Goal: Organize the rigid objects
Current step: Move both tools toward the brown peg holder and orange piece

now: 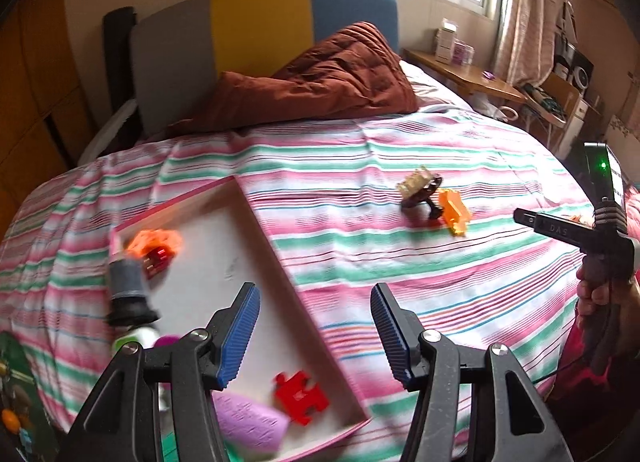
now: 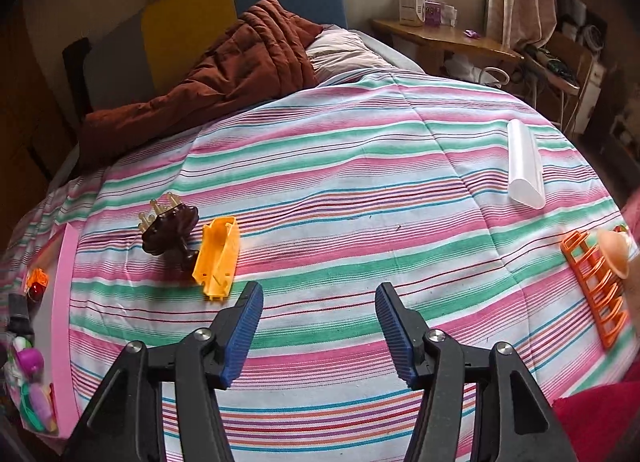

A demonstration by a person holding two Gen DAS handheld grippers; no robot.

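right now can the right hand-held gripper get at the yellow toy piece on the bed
Probably yes. The right hand-held gripper is open and empty, and the yellow toy piece lies just ahead to its left on bare bedspread. Only the brown toy touching it crowds one side.

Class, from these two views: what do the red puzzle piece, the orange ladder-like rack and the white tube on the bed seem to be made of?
Red puzzle piece: probably foam or matte plastic; flat, thick, no shine.
Orange ladder-like rack: likely moulded plastic; thin, even bars of uniform colour.
White tube: apparently smooth plastic, slightly translucent with a soft sheen; rolled sheet cannot be ruled out.
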